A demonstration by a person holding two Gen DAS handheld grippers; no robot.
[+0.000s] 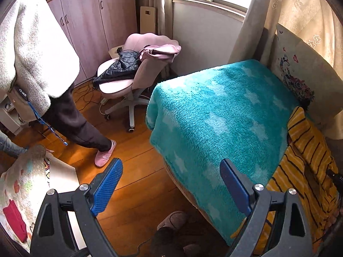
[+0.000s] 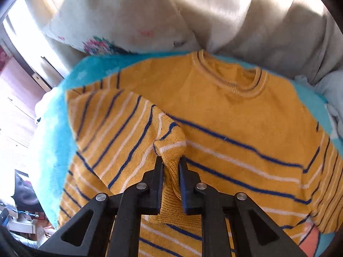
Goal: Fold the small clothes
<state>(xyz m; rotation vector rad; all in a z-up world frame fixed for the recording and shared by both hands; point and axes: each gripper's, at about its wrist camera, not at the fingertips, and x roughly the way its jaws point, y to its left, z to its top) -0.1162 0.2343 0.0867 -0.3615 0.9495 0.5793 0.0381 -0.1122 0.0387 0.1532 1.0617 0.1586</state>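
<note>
A small yellow sweater [image 2: 225,115] with blue and white stripes lies flat on a teal fleece blanket [image 2: 53,132], collar toward the far side. My right gripper [image 2: 170,160] is shut on the cuff of its left sleeve [image 2: 120,128], which lies folded across the body. In the left wrist view the sweater [image 1: 304,162] shows at the right edge of the blanket [image 1: 214,111]. My left gripper [image 1: 171,169] is open and empty, held over the bed's near corner and the wooden floor.
A person in a white fleece [image 1: 36,49] and pink slippers stands at left. A pink swivel chair [image 1: 133,72] with a black bag stands by the window. Pillows [image 2: 120,23] line the bed's far side. A slipper [image 1: 173,220] lies on the floor below.
</note>
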